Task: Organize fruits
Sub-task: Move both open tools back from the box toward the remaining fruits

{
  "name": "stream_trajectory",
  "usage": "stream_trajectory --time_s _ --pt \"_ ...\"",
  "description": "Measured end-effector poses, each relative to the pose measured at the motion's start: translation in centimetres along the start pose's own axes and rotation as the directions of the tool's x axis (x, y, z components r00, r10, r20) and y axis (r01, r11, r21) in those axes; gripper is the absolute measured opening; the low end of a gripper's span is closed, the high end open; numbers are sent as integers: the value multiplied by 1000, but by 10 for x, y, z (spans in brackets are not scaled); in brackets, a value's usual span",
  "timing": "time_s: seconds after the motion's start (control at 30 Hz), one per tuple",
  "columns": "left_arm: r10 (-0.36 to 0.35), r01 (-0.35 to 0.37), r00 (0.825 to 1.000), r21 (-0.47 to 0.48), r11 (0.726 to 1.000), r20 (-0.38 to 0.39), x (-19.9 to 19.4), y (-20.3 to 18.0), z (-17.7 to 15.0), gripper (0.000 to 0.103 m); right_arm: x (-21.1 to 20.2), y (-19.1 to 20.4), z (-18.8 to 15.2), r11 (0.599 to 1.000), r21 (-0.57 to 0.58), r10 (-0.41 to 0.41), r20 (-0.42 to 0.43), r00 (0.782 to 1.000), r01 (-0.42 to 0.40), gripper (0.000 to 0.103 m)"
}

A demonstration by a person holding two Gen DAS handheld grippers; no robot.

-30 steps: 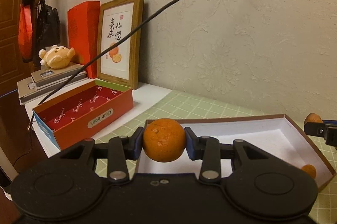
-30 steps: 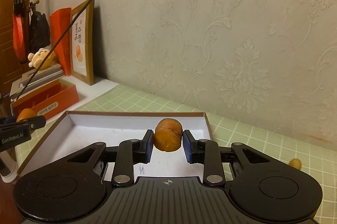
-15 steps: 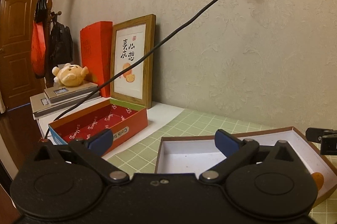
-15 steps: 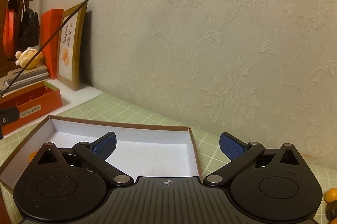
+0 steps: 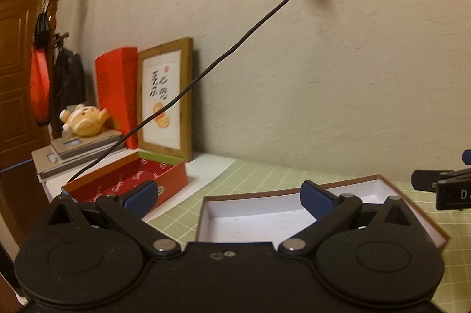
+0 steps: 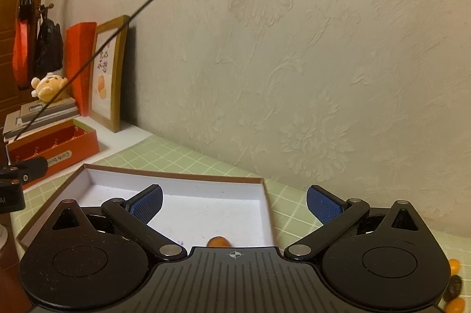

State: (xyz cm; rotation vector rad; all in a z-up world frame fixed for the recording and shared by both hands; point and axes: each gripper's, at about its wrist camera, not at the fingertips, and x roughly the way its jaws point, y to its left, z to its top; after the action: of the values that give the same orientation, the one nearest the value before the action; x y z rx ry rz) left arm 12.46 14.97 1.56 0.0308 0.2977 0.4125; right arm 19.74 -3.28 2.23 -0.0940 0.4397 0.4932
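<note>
Both jaws released, nothing between them. Left gripper [image 5: 226,196] and right gripper [image 6: 234,204] above white box [image 6: 176,180]; one orange fruit [image 6: 217,241] inside. Risk: loose fruits [image 6: 454,265] by the bench edge may roll off if nudged.

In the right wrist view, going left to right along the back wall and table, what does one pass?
Coat rack with hanging bags → plush bear on stacked books → red paper bag → framed calligraphy picture → white open box → small orange fruits at the far right edge.
</note>
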Motion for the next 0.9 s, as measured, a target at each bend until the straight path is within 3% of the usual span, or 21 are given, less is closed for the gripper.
stream_trajectory --time_s 0.2,0.4,0.8,0.9 --pt "-77 78 996 -18 997 34 -38 -13 3 97 -54 -16 -12 999 14 -33 23 999 33 103" --pt "-170 169 985 25 985 41 -62 -43 2 97 -102 -39 -22 994 31 -111 42 993 109 103" --pt "-317 315 948 74 946 22 -84 -104 -10 97 -170 -117 -53 945 77 -318 2 948 317 103" --pt "-350 347 937 86 934 13 -88 -121 -14 97 -184 -132 -60 939 83 -335 -5 942 334 103"
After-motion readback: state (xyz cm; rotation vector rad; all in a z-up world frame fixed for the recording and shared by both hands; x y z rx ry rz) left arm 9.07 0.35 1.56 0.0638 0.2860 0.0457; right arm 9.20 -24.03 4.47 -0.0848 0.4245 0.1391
